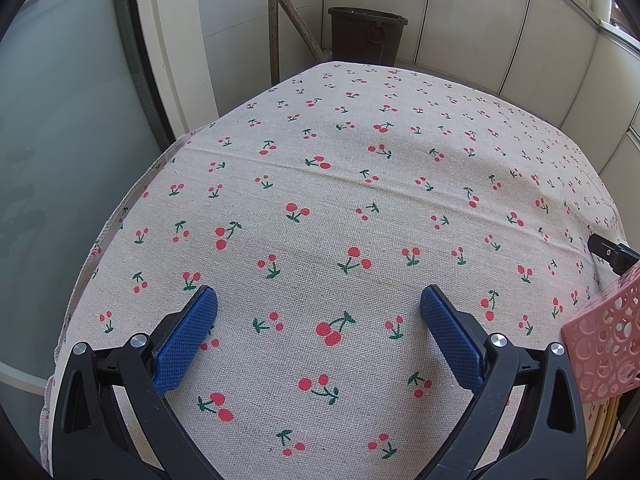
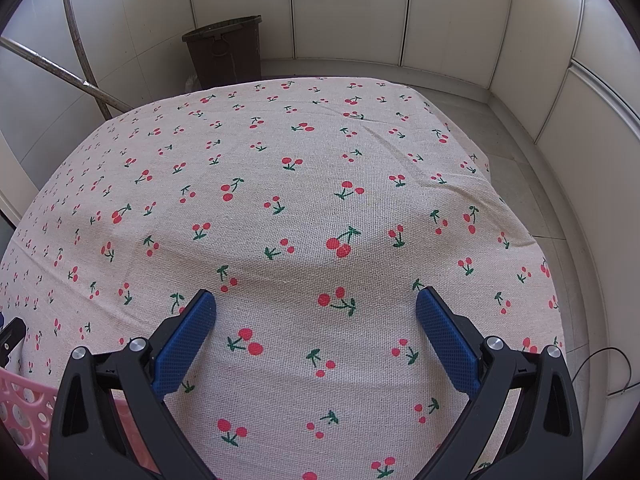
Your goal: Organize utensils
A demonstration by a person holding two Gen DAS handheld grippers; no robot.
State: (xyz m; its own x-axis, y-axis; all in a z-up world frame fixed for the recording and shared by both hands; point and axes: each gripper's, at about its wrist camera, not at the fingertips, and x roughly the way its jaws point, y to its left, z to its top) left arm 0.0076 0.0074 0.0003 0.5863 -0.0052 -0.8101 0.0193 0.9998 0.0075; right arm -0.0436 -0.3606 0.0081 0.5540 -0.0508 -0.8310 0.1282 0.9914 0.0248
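Utensils: none show clearly in either view; in the left wrist view pale rod-like shapes (image 1: 600, 432) lie under the basket at the lower right edge, too cropped for you to tell what they are.
Basket: a pink perforated basket (image 1: 604, 344) sits at the right edge of the left wrist view and at the lower left corner of the right wrist view (image 2: 24, 408), so it lies between your two hands, near you.
Tabletop: covered by a cherry-print cloth (image 1: 320, 200), with nothing on it ahead of either tool.
Left tool: your left tool (image 1: 318, 310) has its blue pads spread wide and holds nothing; it hangs over bare cloth, just left of the basket.
Right tool: your right tool (image 2: 316, 312) is likewise spread and holds nothing; it hangs over bare cloth (image 2: 320, 200), with the basket at its left. Its black tip also pokes in at the right edge of the left wrist view.
Surroundings: a dark bin (image 1: 366, 36) stands on the floor beyond the tabletop's far edge, against the tiled wall, with a leaning pole (image 1: 288, 4) beside it.
Step in hand: judging by two empty tools and no utensil ahead, you are between picks or at the very start or end; which one cannot be told.
Next move: you likely need to turn a tool toward the basket side and bring the utensils into view before closing on anything. Pick one piece, line the pads across its handle, and close only once it sits between them.
Risk: the cloth is loose and creased, so a low approach could snag it.
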